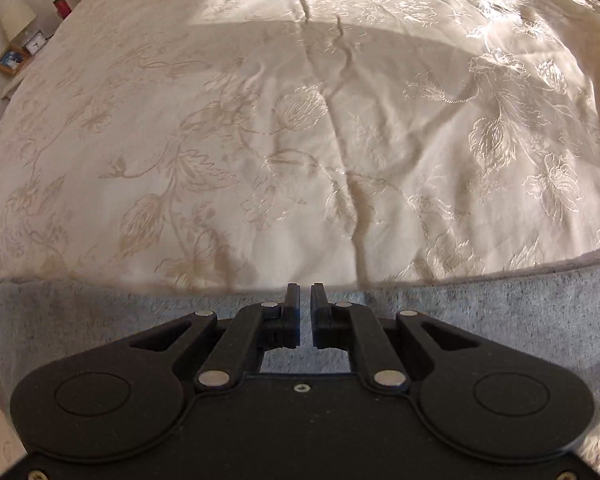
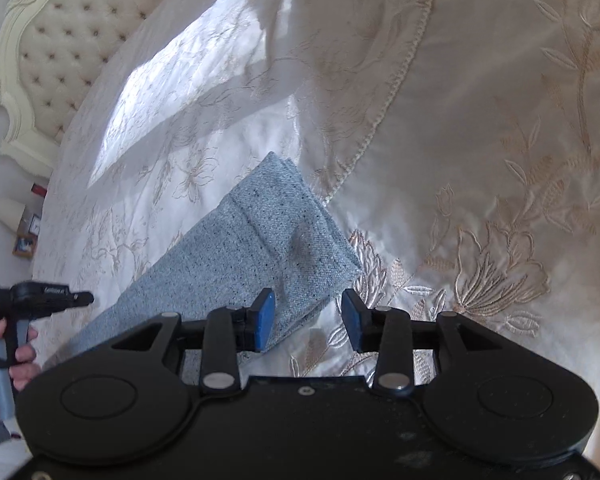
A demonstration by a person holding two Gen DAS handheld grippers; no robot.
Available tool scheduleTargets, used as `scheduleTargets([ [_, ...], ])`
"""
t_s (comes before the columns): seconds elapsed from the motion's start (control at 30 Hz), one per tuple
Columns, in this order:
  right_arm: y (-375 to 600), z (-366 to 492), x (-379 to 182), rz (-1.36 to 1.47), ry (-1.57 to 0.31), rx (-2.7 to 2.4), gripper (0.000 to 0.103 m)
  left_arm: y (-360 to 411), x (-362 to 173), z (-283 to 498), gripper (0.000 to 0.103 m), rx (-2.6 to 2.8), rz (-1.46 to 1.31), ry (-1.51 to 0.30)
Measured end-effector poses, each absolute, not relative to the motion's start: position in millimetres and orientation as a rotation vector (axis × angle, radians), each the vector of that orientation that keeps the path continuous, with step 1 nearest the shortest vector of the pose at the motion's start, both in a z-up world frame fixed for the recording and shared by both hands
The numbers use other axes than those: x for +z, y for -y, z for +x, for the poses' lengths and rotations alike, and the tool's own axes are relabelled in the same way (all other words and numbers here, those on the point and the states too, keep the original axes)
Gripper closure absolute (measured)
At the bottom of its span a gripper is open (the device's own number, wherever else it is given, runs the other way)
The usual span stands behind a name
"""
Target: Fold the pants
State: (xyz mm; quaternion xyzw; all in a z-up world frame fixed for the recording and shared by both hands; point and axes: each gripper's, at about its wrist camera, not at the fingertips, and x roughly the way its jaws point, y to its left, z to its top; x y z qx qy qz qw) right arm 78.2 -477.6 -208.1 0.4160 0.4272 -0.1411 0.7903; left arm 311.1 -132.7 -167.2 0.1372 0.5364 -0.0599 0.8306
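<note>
Pants (image 2: 256,248): pale blue denim, flecked dark, lying flat on the bedspread (image 2: 480,128). In the right wrist view one leg runs from about 8 o'clock up toward centre, its hem end squared off just past the right gripper (image 2: 308,316). In the left wrist view the denim fills a band across the lower frame, from 9 to 3 o'clock, under the left gripper (image 1: 305,300).

Right gripper: jaws wide apart, blue pads (image 2: 265,322) showing. The leg's long edge passes under the left pad; the pads do not press the cloth. Nothing clamped.

Left gripper: fingers nearly together, a narrow slit between them. Nothing visible in the slit; tips sit over the denim's far edge where it meets the bedspread. From the right wrist view this gripper appears at 9 o'clock, held in a hand (image 2: 4,352) around a grey handle. Small white lettering on its black body, too blurred to read.

Bedspread: cream, embroidered flowers and leaves, a corded seam (image 2: 396,92) curving across; sunlit patch at 11 o'clock.

Tufted headboard (image 2: 56,40) at 10 o'clock in the right view. Nightstand items at 10 o'clock in the left view: lamp (image 1: 17,20), small clock (image 1: 36,43), red jar (image 1: 62,5), framed picture (image 1: 10,61). No writing legible on any.
</note>
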Motion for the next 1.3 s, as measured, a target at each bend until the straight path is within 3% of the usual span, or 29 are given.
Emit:
scheduleTargets([
  [0.43, 503.2, 111.9, -247.3, 1.057, -0.836, -0.33, 0.061, 115.5, -172.2, 258.4, 0.09, -0.155, 0.287, -1.231],
  [0.5, 499.7, 118.6, -241.4, 1.009, -0.849, -0.309, 0.071, 117.1, -175.2, 261.4, 0.089, -0.158, 0.27, -1.245],
  [0.53, 495.7, 122.4, -236.7, 0.968, -0.86, -0.289, 0.091, 118.5, -177.0, 263.6, 0.089, -0.155, 0.268, -1.248],
  [0.87, 485.6, 130.9, -208.2, 0.894, -0.856, -0.254, 0.089, 150.5, -216.0, 317.3, 0.09, -0.159, 0.267, -1.274],
  [0.97, 483.0, 131.6, -205.8, 0.88, -0.86, -0.257, 0.089, 158.7, -232.7, 327.6, 0.096, -0.138, 0.304, -1.303],
  [1.1, 482.2, 124.9, -197.8, 0.877, -0.857, -0.272, 0.089, 157.4, -209.6, 314.7, 0.088, -0.138, 0.31, -1.256],
  [1.3, 476.8, 119.1, -186.8, 0.846, -0.858, -0.28, 0.089, 132.6, -188.1, 262.2, 0.089, -0.151, 0.208, -1.272],
])
